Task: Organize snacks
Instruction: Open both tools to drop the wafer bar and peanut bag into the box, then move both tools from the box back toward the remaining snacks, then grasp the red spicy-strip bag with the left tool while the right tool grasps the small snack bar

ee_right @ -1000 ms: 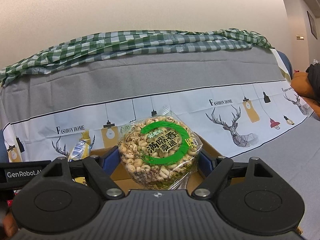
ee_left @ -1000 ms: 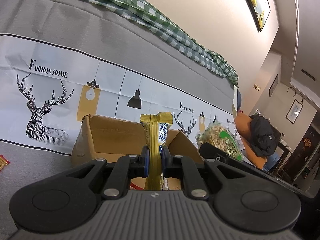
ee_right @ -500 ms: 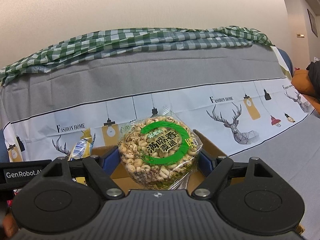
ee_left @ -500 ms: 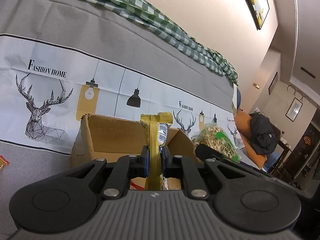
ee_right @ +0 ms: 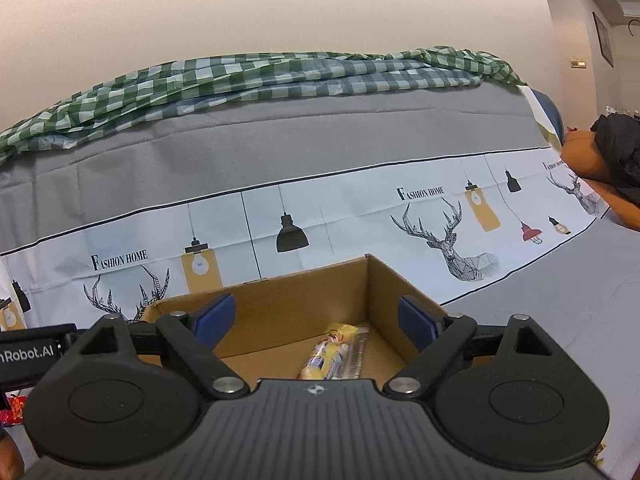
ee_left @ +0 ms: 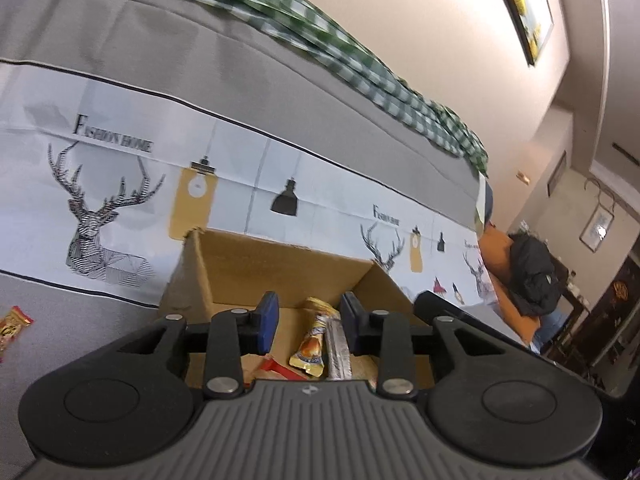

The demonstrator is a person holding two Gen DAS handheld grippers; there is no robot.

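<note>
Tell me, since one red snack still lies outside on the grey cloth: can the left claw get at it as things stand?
Probably yes. The left claw is open and empty over the cardboard box, and the red snack lies on bare cloth off to the left with nothing between them.

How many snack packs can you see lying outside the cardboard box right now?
1 certain: a red-and-gold packet on the grey cloth, left of the cardboard box. A red scrap at the right-wrist view's left edge may be another or the same one. Others may be hidden.

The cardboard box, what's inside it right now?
Inside the cardboard box lies a yellow snack packet beside a clear-wrapped bar and something red. Both grippers' bodies hide the near part of the floor.
</note>
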